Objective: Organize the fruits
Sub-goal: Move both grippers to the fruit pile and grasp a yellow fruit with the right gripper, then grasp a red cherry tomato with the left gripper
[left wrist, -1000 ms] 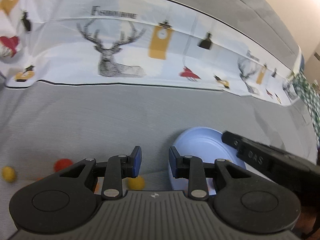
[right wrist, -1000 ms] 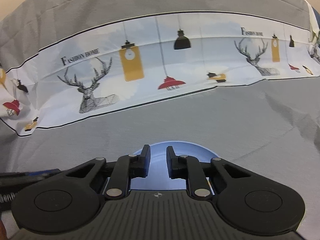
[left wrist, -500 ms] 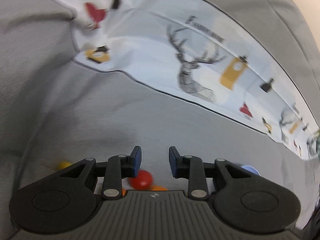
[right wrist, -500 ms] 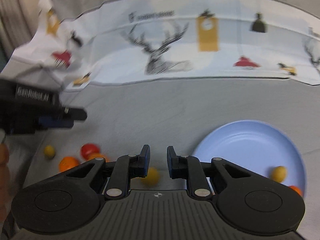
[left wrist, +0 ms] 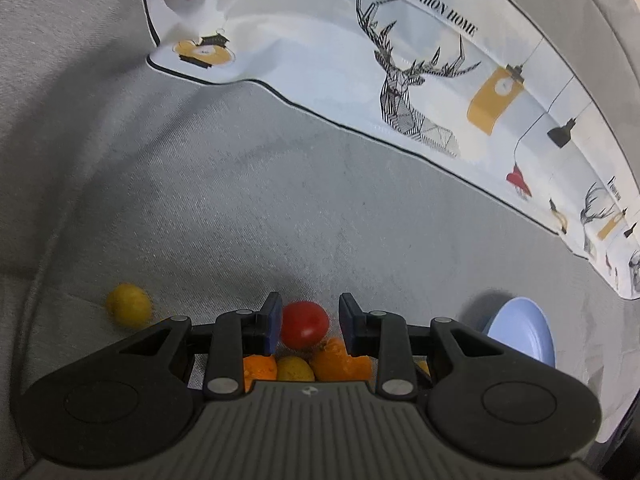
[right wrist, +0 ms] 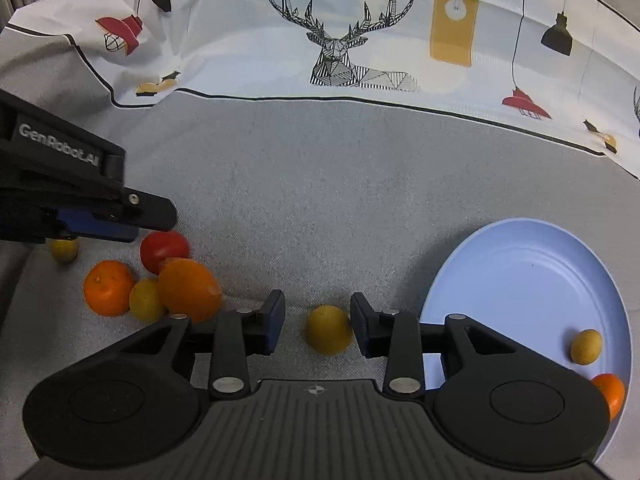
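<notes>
My left gripper (left wrist: 307, 322) is open around a red tomato (left wrist: 304, 324), which sits between its blue pads above a cluster of orange and yellow fruits (left wrist: 320, 364). A lone yellow fruit (left wrist: 129, 305) lies to its left. My right gripper (right wrist: 317, 328) is open with a yellow fruit (right wrist: 329, 330) between its fingers, close to the right pad. In the right wrist view the left gripper (right wrist: 96, 216) hovers over the tomato (right wrist: 163, 250), beside two oranges (right wrist: 108, 288) and a yellow fruit (right wrist: 146, 299). The blue plate (right wrist: 528, 280) holds a yellow fruit (right wrist: 586, 346) and an orange (right wrist: 610, 394).
Everything lies on a grey cloth (right wrist: 320, 200). A white printed cloth with deer and lamps (right wrist: 340, 40) runs along the back. Another small yellow fruit (right wrist: 64, 249) lies far left under the left gripper. The plate also shows in the left wrist view (left wrist: 520, 328).
Both grippers moved left and down toward the fruits. The left gripper now straddles the tomato. The right gripper has opened wider and now brackets the yellow fruit.
</notes>
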